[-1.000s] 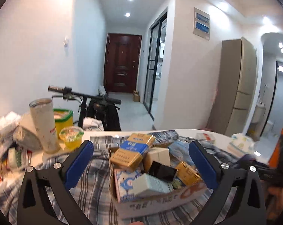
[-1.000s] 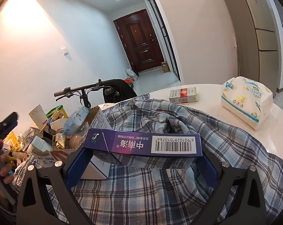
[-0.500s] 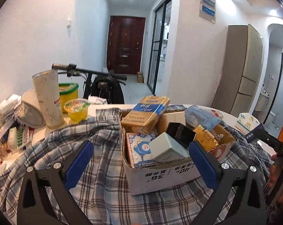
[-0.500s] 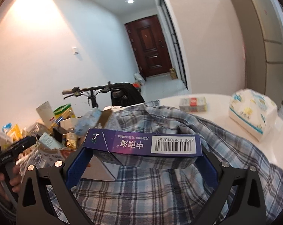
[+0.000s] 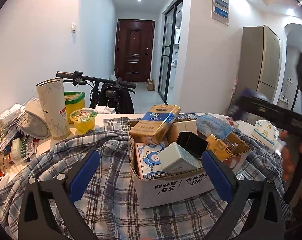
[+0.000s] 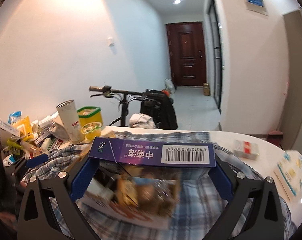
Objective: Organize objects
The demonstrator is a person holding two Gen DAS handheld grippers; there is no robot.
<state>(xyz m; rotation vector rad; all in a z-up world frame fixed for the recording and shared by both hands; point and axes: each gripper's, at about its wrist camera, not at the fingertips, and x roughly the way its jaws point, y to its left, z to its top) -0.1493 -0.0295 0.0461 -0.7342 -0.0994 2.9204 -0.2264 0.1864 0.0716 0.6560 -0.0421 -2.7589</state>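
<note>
A long purple cardboard carton with a white barcode label (image 6: 151,154) lies crosswise between the blue-padded fingers of the right gripper (image 6: 151,172), which are clamped on its two ends. Below and just ahead of those fingers, blurred, is an open white cardboard box packed with small packets (image 6: 130,198), resting on a blue-and-white plaid cloth (image 6: 207,200) that covers part of a white round table (image 6: 261,140). The left gripper (image 5: 149,172) has its blue pads spread wide apart and empty, with the same box (image 5: 171,188) directly ahead between them; a gold and blue flat carton (image 5: 157,123) leans out of the box's far side. Ahead and to the left of this gripper stand a tall white marbled tumbler (image 5: 52,108), a clear cup of yellow jelly (image 5: 83,120) and a yellow tub with a green rim (image 5: 74,104). To its far right, a white tissue pack (image 5: 266,133) sits on the table, near a hand (image 5: 297,160) gripping the other tool.
</note>
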